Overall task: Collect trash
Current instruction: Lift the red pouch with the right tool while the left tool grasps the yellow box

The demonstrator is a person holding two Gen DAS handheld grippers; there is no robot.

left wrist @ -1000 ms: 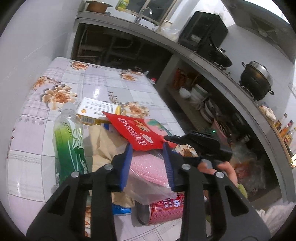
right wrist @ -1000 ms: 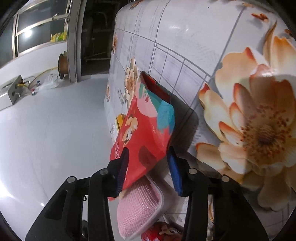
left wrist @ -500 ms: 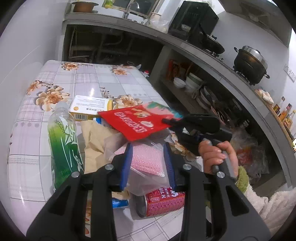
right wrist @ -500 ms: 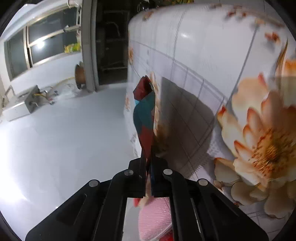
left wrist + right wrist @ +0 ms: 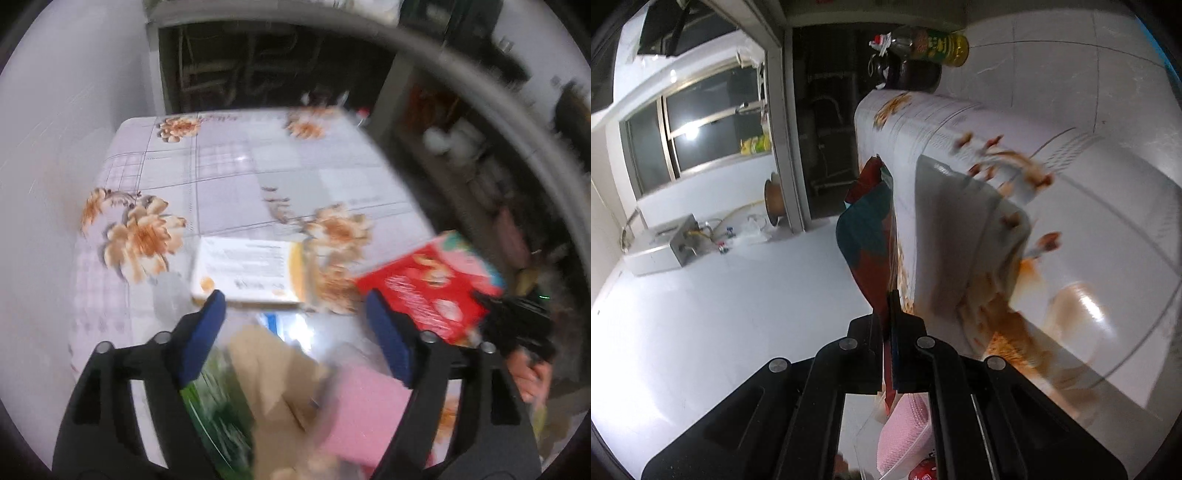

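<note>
Your right tool [image 5: 889,325] is clenched on one red snack packet [image 5: 428,291], held up beside the bench [image 5: 229,170] edge. Your left tool [image 5: 295,328] is released, its two blue pads wide apart above the litter. Under it you have one white and yellow box [image 5: 247,273], one green bottle [image 5: 218,413], one tan bag [image 5: 273,373] and one pink pad in clear wrap [image 5: 369,410], all blurred. Two flower prints show near the box.

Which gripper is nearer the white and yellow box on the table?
Left. The left gripper hangs open just in front of the white and yellow box, one fingertip overlapping its near edge. The right gripper is off to the box's right, shut on the red snack packet.
</note>
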